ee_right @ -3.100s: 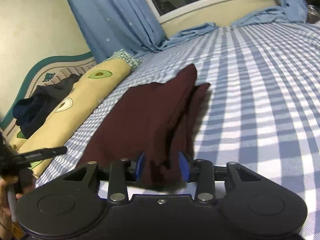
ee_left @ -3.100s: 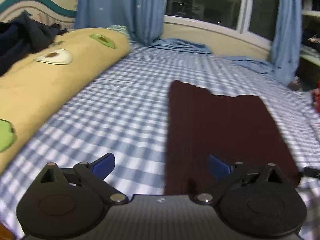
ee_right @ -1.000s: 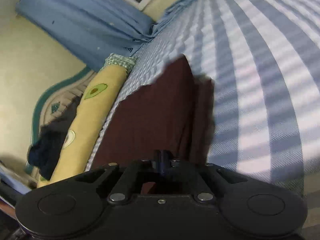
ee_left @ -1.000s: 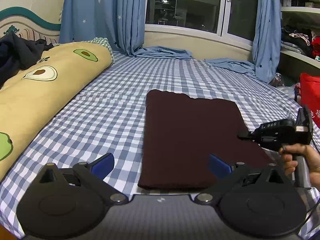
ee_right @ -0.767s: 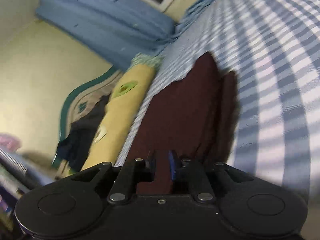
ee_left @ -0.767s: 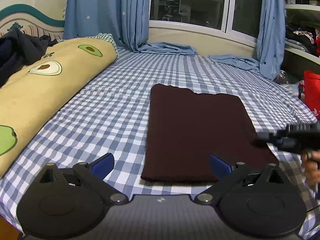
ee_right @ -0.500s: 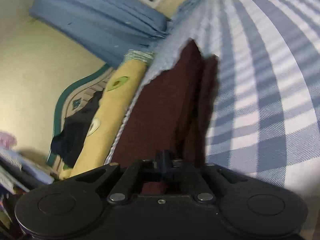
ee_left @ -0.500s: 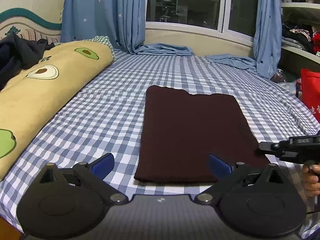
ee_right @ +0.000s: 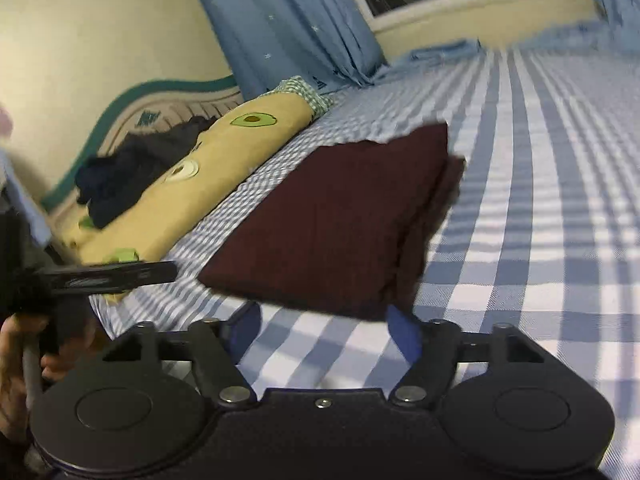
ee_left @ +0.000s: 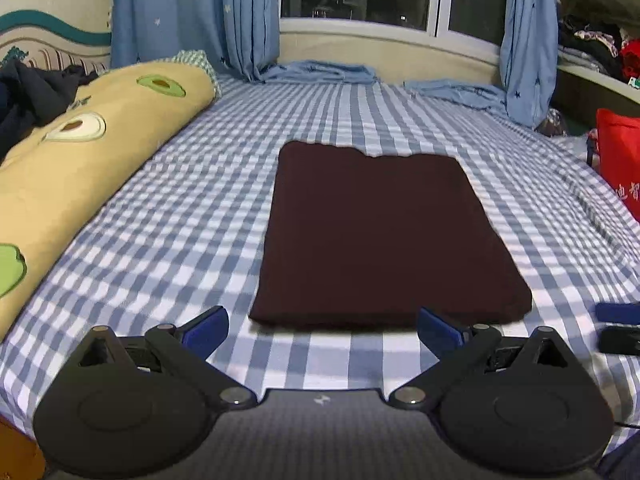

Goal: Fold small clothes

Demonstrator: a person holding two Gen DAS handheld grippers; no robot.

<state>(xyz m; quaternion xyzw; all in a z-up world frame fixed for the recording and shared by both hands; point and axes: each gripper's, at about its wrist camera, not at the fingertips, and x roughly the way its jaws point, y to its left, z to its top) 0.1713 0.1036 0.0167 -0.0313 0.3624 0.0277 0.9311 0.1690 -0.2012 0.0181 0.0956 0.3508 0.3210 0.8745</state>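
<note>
A dark maroon cloth [ee_left: 384,232] lies folded flat in a neat rectangle on the blue-and-white checked bed sheet [ee_left: 200,200]. My left gripper [ee_left: 322,330] is open and empty, just in front of the cloth's near edge. In the right wrist view the same cloth [ee_right: 340,216] shows stacked layers along its right side. My right gripper [ee_right: 324,330] is open and empty, just short of the cloth's near corner. The tip of the right gripper shows at the right edge of the left wrist view [ee_left: 618,312].
A long yellow avocado-print pillow [ee_left: 80,152] lies along the left of the bed with dark clothes [ee_left: 28,96] on it. Blue curtains [ee_left: 192,16] and a window stand at the far side. A red bag [ee_left: 620,160] sits at the right.
My right gripper has opened, let go of the cloth's edge and drawn back. The cloth now lies flat. My left gripper has stayed open and barely moved.
</note>
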